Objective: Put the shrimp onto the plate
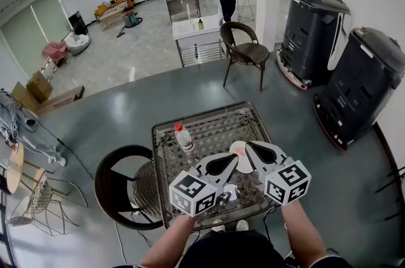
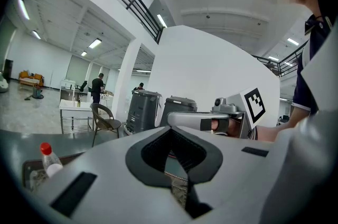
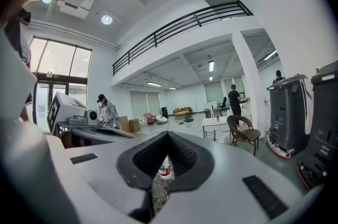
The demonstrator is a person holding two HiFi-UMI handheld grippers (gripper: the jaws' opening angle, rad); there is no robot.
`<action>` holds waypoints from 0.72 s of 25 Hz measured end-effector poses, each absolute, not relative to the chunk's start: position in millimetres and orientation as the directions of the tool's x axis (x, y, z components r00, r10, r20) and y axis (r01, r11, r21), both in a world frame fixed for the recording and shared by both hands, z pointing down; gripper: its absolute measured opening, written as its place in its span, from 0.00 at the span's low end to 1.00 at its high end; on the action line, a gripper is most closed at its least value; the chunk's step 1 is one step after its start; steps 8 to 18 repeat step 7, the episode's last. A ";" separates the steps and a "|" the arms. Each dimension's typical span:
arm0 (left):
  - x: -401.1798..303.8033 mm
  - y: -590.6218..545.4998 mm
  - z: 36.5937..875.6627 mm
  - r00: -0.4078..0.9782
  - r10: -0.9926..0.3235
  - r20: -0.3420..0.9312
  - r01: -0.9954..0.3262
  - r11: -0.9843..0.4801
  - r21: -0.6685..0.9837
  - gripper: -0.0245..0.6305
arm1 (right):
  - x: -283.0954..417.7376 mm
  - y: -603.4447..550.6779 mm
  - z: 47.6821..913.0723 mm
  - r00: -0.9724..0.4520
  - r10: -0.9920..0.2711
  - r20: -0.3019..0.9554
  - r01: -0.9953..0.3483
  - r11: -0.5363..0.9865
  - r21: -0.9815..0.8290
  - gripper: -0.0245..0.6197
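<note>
Jaws together, empty, on left gripper and right gripper, by plate. I can't spot shrimp; progress unclear.

Your pale grey left gripper and pale grey right gripper have black jaw linings, and each carries a white cube printed with black square markers. Below them, the dark-framed square table has a silvery lattice-patterned top. On it are a clear plastic bottle with a red cap and a white round plate.
</note>
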State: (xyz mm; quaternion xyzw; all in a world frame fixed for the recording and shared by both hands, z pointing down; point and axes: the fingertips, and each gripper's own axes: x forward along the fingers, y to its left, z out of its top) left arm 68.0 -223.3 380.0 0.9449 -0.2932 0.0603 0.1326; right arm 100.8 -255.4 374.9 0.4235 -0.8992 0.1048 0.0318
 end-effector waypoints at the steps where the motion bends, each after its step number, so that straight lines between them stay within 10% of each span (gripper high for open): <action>1: 68.4 -222.9 379.9 0.821 -0.538 0.192 -0.570 -0.793 0.215 0.05 | 101.2 -254.9 374.5 -0.639 -0.755 0.146 -0.768 0.620 -0.160 0.05; 18: 65.5 -220.3 379.6 0.822 -0.535 0.193 -0.568 -0.794 0.217 0.05 | 97.7 -251.8 371.3 -0.642 -0.753 0.144 -0.766 0.623 -0.157 0.05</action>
